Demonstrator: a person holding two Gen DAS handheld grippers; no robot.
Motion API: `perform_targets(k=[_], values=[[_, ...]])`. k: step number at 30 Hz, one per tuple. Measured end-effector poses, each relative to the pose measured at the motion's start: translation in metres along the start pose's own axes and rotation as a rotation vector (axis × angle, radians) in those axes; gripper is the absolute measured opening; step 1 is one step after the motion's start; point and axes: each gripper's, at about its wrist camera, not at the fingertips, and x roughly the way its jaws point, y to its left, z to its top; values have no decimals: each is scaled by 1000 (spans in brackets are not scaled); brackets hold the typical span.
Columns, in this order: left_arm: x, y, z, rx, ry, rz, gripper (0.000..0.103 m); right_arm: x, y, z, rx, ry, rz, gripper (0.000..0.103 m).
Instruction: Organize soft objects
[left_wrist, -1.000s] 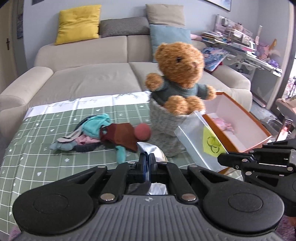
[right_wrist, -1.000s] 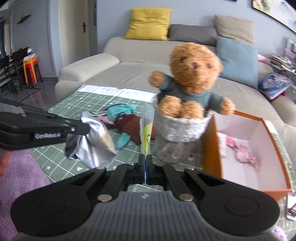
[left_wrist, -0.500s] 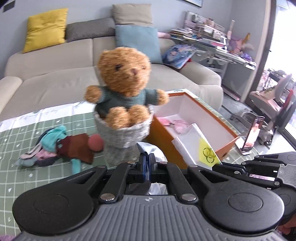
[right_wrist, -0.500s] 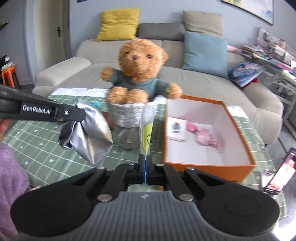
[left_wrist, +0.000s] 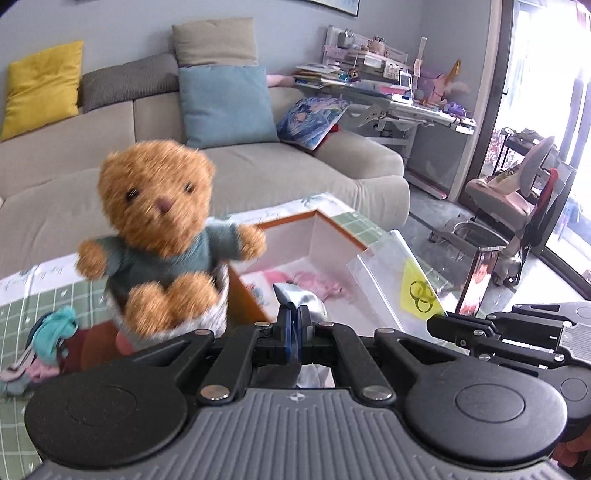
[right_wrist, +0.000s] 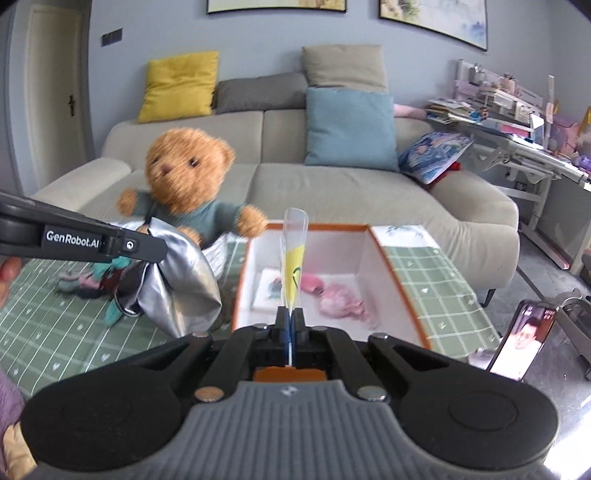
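Note:
My left gripper (left_wrist: 293, 325) is shut on a crumpled silver fabric piece (left_wrist: 301, 301), which hangs from it beside the orange box (right_wrist: 402, 280) in the right wrist view, where the silver fabric (right_wrist: 181, 284) is plain. My right gripper (right_wrist: 291, 317) is shut on the edge of a clear plastic bag (right_wrist: 293, 258) with a yellow label, held upright over the box's near edge. The same bag (left_wrist: 399, 284) shows at the right of the left wrist view. Pink soft items (right_wrist: 343, 299) lie inside the white-lined box. A brown teddy bear (left_wrist: 159, 206) sits in a grey knitted basket left of the box.
A pile of small clothes (left_wrist: 48, 332) lies on the green checked tablecloth, left of the bear. A phone (right_wrist: 524, 336) stands propped at the table's right corner. A beige sofa (right_wrist: 332, 192) with cushions runs behind the table, and a cluttered desk (left_wrist: 399, 99) stands at the right.
Both grippers have swung right with the silver fabric and the clear bag still held. The bear has slid left in both views and the orange box now lies ahead.

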Motion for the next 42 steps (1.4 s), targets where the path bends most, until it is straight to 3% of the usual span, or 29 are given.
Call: perform_targets(k=[6, 12, 24, 30, 38, 42], values=[[23, -17, 28, 30, -16, -10, 2, 18, -20, 15, 23, -22, -17, 0], [59, -35, 43, 88, 21, -2, 2, 52, -40, 21, 60, 7, -15, 0], [161, -39, 39, 196, 212, 45, 3, 141, -57, 15, 77, 185, 18, 0], [187, -36, 34, 242, 288, 80, 4, 174, -59, 9, 121, 256, 28, 0], [209, -29, 30, 256, 360, 132, 9, 200, -56, 4, 133, 324, 84, 0], [213, -25, 30, 251, 358, 151, 26, 205, -55, 1, 143, 332, 88, 5]])
